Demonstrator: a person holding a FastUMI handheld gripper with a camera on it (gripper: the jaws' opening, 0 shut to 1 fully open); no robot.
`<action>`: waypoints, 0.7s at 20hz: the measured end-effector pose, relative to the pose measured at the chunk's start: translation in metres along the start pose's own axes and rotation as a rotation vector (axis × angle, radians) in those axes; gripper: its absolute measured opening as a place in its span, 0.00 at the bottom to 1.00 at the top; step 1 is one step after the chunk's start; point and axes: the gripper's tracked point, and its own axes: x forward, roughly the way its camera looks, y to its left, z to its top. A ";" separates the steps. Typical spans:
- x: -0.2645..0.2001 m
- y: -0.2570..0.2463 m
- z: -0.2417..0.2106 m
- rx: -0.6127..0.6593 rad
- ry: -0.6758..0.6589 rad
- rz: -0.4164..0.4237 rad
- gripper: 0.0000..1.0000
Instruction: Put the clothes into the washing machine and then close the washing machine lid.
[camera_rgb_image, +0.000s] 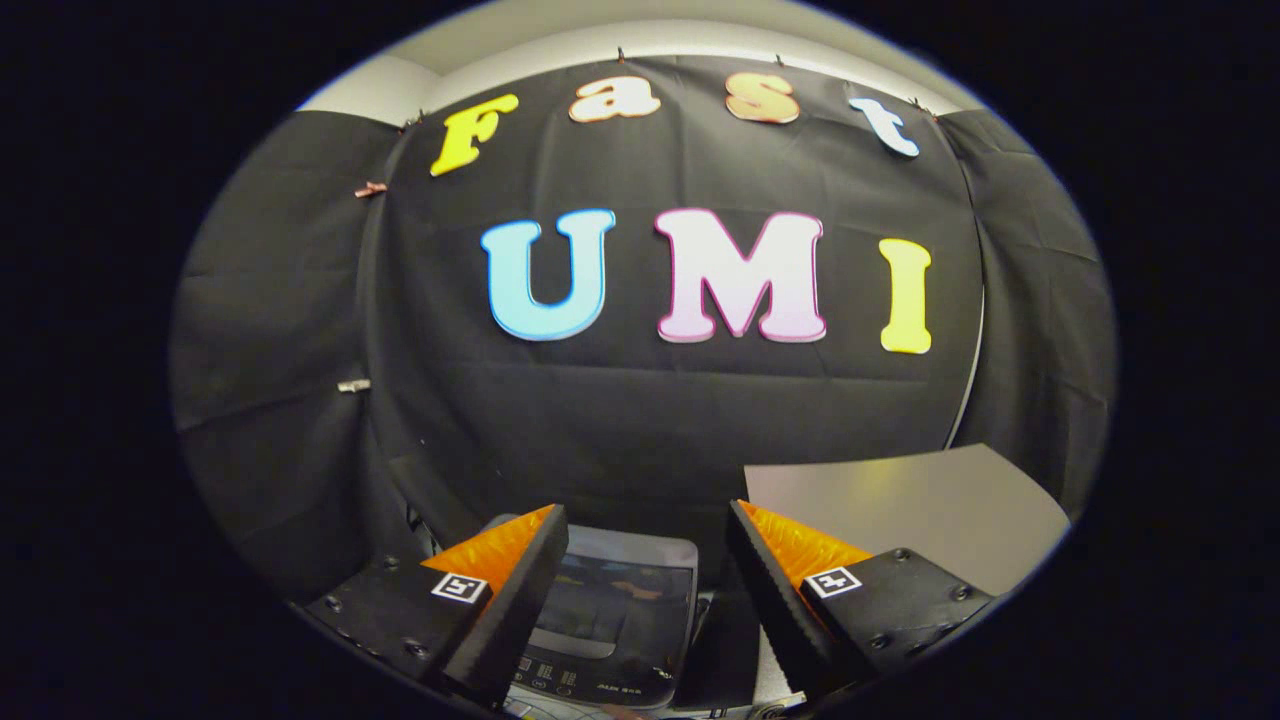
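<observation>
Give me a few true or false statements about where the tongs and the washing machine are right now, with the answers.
1. The tongs are open with nothing between their fingers. True.
2. The washing machine sits below, seen between the fingers. True.
3. The washing machine lid stands raised. False: it lies closed over the top.
4. A piece of clothing hangs from the tongs. False: they hold nothing.
5. A grey flat surface lies beyond the right finger. True.

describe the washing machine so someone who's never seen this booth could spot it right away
Start at the black cloth wall and drop to its foot. There, between and just beyond the fingers of the open gripper, stands the small grey top-loading washing machine. Unlike the plain flat grey board beside it, it has a dark glossy lid and a button panel.
</observation>
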 end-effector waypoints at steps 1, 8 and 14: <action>-0.009 -0.002 0.010 -0.004 -0.032 0.010 0.99; -0.088 -0.025 0.066 -0.052 -0.251 0.027 0.99; -0.146 -0.059 0.084 -0.075 -0.367 0.026 0.99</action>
